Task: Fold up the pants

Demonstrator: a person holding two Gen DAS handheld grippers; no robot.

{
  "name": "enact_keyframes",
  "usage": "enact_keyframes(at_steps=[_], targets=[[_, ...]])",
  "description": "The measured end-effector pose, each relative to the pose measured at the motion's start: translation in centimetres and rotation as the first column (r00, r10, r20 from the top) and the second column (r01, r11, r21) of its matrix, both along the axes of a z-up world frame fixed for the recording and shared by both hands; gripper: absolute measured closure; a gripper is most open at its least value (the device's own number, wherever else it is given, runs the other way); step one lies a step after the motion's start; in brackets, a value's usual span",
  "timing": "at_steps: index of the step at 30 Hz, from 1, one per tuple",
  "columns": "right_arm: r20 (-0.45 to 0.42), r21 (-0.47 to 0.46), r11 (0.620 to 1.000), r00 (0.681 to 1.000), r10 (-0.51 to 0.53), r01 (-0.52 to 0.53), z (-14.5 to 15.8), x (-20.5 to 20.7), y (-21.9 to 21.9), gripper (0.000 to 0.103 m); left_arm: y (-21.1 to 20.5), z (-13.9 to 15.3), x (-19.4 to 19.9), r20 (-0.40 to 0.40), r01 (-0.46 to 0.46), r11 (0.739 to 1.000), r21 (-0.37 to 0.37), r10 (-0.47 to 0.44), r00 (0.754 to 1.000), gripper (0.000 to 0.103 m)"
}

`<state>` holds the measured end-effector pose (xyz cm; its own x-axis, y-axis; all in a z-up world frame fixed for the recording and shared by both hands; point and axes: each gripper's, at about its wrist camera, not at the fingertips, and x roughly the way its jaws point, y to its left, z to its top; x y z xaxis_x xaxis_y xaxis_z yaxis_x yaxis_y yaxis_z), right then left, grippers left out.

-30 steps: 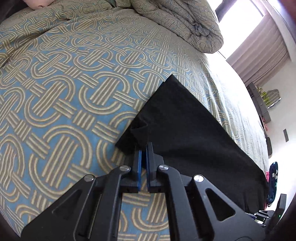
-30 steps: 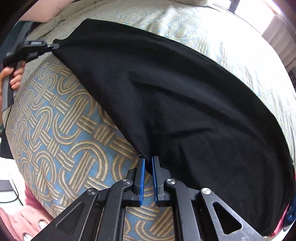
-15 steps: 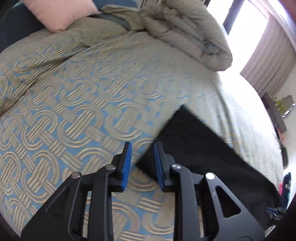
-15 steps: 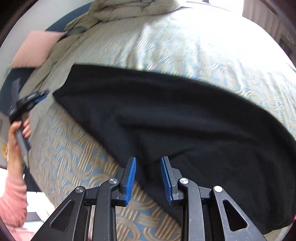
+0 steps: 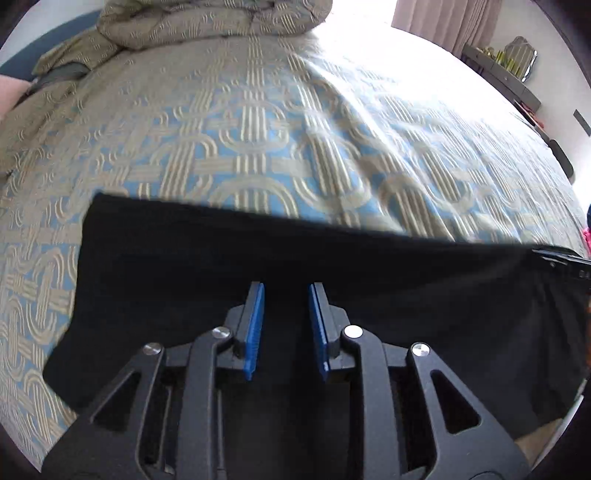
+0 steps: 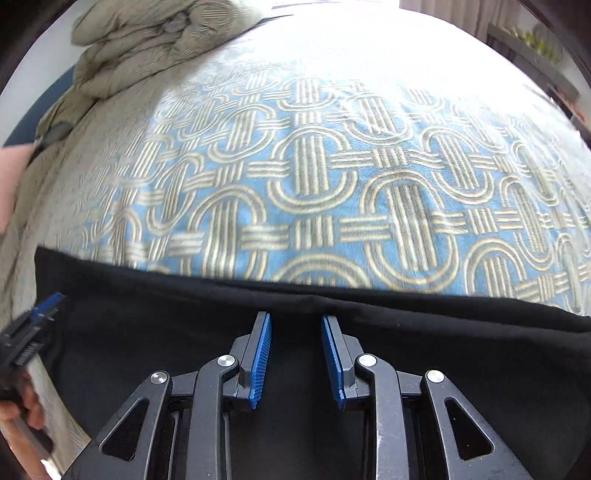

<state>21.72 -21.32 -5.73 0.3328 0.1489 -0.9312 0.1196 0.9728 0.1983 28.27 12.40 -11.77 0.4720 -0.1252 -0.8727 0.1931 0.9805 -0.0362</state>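
The blue ribbed fingers [image 5: 255,325] of the left gripper [image 5: 286,291] were pinched on cloth a second ago; now they stand wide and hold nothing. The right gripper [image 6: 295,323] has let go too, fingers [image 6: 262,354] wide. Under both, from 9 to 3 o'clock, the soft black pants [image 5: 424,295] lie flat. At 12 o'clock spreads the bed [image 6: 314,177], blue with tan woven loops, and a puffy rumpled blanket [image 5: 207,18].

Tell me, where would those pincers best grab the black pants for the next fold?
Probably the left corners of the black pants, where the cloth ends squarely on the bedspread. Coming from the left, an open left gripper can slide a finger under that free edge.
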Motion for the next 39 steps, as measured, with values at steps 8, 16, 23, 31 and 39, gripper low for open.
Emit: enact_keyframes(at_steps=[8, 16, 23, 31, 39], targets=[[0.069, 0.036, 0.998, 0.997, 0.045, -0.048, 3.6, -3.6, -2.4, 0.075, 2.6, 2.4, -1.1, -0.010, -0.106, 0.993, -0.046, 0.106, 0.994, 0.076], [0.065, -0.075, 0.990, 0.991, -0.113, 0.118, 5.0, -13.3, -11.8, 0.075, -5.6, 5.5, -9.0, -0.011, 0.181, 0.962, -0.204, -0.187, 0.982, 0.075], [0.011, -0.237, 0.864, 0.890, -0.455, 0.444, 1.7, -18.3, -24.7, 0.076, -14.3, 4.0, -14.1, -0.019, 0.422, 0.901, -0.102, -0.425, 0.905, 0.068], [0.103, -0.334, 0.837, 0.900, -0.424, 0.433, 1.0, -18.2, -24.8, 0.075, -13.8, 1.1, -16.2, -0.018, 0.366, 0.931, 0.002, -0.366, 0.930, 0.045], [0.212, -0.318, 0.866, 0.919, -0.332, 0.386, 4.3, -23.4, -18.8, 0.073, -7.0, 2.6, -15.2, 0.029, 0.113, 0.986, 0.121, -0.117, 0.993, 0.045]])
